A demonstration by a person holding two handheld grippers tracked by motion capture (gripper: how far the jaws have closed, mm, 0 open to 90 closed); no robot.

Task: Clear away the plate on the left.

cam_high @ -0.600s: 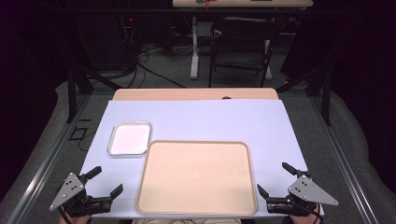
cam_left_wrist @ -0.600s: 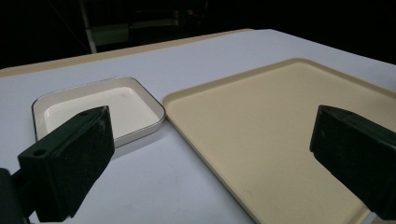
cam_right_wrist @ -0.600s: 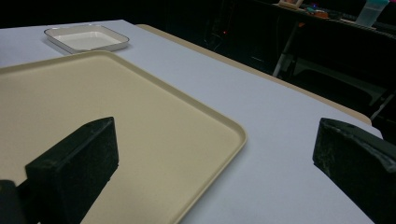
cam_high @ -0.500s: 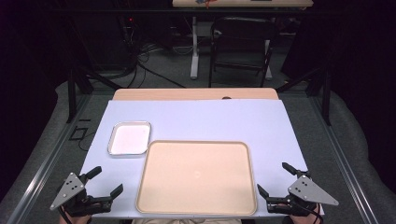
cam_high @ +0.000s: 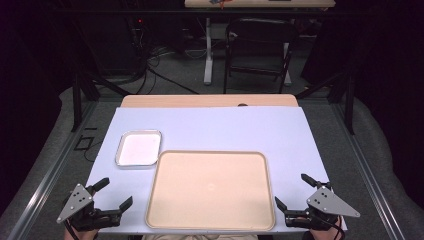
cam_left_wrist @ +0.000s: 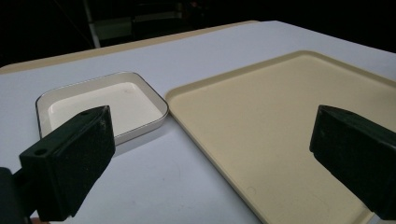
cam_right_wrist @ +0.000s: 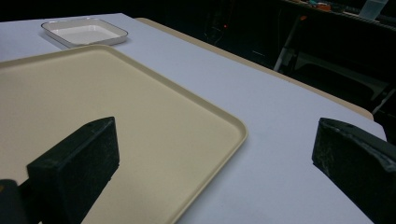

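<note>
Nothing's moving since before: left gripper [cam_high: 114, 192] and right gripper [cam_high: 295, 192] are hovering released, empty, flanking the beige rectangular plastic tray [cam_high: 210, 190]; work isn't starting yet.

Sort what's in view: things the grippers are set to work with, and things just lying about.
In hand: beige tray, small white dish, left gripper and right gripper, both open and empty.
Lying about: chair, floor cables.

High view looks down; both gripper views, low, share the beige tray [cam_high: 210, 190].
</note>
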